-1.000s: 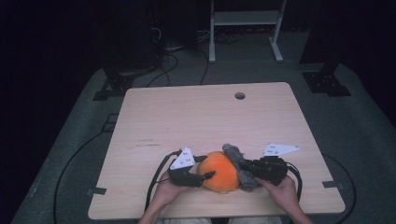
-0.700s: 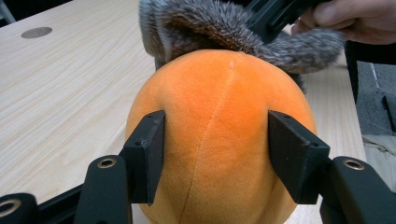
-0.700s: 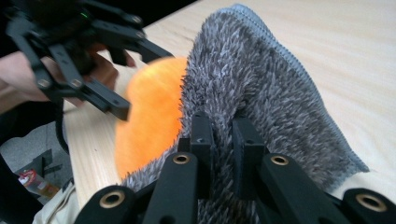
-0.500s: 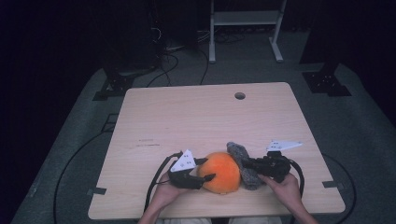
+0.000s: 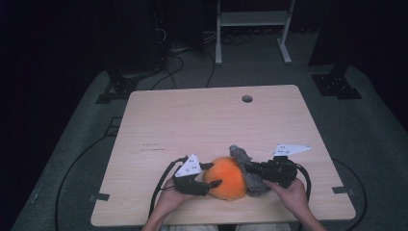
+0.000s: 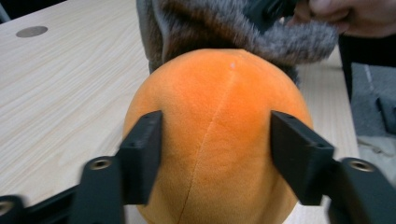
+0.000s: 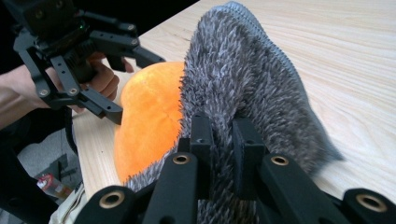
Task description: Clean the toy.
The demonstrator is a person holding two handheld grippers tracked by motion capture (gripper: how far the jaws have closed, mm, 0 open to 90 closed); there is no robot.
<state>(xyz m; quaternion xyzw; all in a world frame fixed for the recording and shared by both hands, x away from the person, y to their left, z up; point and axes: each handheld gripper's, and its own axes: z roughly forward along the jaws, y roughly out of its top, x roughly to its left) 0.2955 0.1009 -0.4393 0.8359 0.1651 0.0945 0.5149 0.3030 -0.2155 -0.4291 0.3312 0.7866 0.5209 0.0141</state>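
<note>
A round orange plush ball [image 5: 226, 179] lies near the table's front edge. A grey furry cover [image 5: 242, 158] with a zip edge drapes over its right side. My left gripper [image 5: 214, 174] is at the ball's left. Its jaws have just been opening and straddle the ball's near side [image 6: 219, 140] without squeezing it. My right gripper [image 5: 248, 168] is shut on the grey fur [image 7: 243, 84], a fold of it pinched between the two jaws [image 7: 222, 126]. The right gripper view also takes in the ball [image 7: 149, 116] and the left gripper [image 7: 140, 88].
The light wooden table [image 5: 202, 125] has a round cable hole [image 5: 247, 98] at the back right. Black cables loop from both grippers near the front edge. A white rack's legs [image 5: 250, 29] and floor stands lie beyond the table on grey carpet.
The left gripper's jaws stand wider apart around the orange ball than before. Both hands, the ball and the grey cover have barely shifted.
</note>
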